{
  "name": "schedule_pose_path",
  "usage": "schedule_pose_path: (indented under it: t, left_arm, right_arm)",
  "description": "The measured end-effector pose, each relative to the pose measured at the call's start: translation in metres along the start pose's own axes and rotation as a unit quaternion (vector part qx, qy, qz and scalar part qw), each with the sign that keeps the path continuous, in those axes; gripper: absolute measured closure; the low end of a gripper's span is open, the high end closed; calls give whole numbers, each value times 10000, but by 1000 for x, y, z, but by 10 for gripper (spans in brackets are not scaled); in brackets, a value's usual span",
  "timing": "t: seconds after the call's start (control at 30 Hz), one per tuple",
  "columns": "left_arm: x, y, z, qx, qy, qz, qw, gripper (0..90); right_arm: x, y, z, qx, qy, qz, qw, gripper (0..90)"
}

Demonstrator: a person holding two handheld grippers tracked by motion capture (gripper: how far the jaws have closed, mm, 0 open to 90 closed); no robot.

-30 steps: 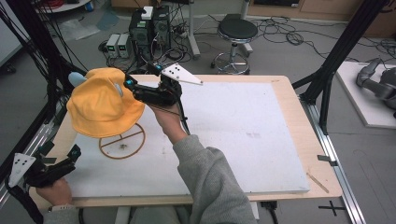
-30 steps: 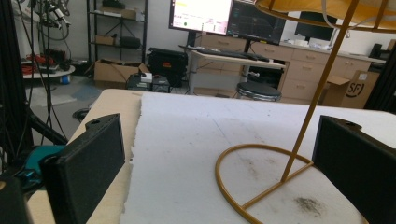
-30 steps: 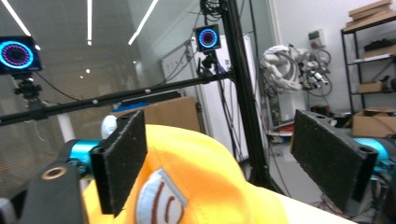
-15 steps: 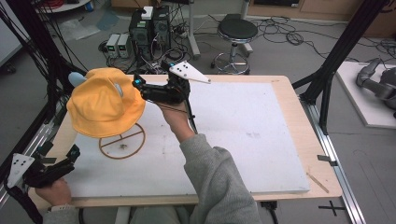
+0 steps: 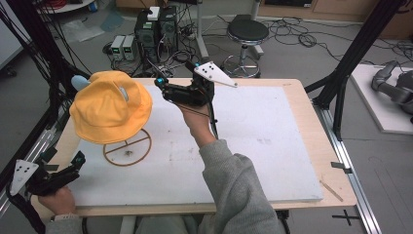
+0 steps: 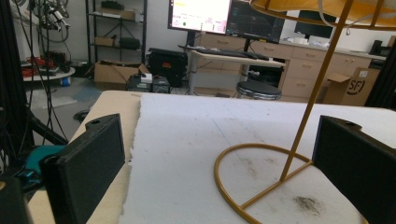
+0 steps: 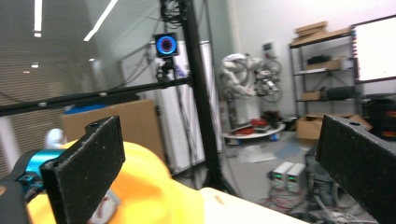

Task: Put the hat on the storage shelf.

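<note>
1. Yellow cloth bucket hat [image 5: 109,113] sits on top of the thin gold wire stand [image 5: 127,148], at the table's far left.
2. Your right gripper [image 5: 163,87], jaws wide apart and holding nothing, is just beside the brim, nearest to it.
3. Your left gripper [image 5: 73,163], also spread and bare, waits low near the stand's ring base.

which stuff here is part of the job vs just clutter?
In play:
yellow hat on its wire stand
right hand-held gripper, open, beside the hat
left hand-held gripper, open, near the stand base

Just lying about:
stool
grey boxes on the floor
small stick at the table's right edge
</note>
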State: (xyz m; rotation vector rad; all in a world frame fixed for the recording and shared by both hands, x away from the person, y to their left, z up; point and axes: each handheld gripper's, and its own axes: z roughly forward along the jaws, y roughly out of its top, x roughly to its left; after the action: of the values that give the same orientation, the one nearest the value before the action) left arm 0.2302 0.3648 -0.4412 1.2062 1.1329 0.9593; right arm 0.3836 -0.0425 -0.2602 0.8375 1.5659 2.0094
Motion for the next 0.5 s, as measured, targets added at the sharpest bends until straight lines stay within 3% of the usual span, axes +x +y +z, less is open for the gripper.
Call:
schedule_pose_path:
  t: [0.5]
  left_arm:
    - [-1,1,0,-3,3,29,10000,27]
  right_arm:
    - [-28,16,-37,-168,-343,-141,9992,9]
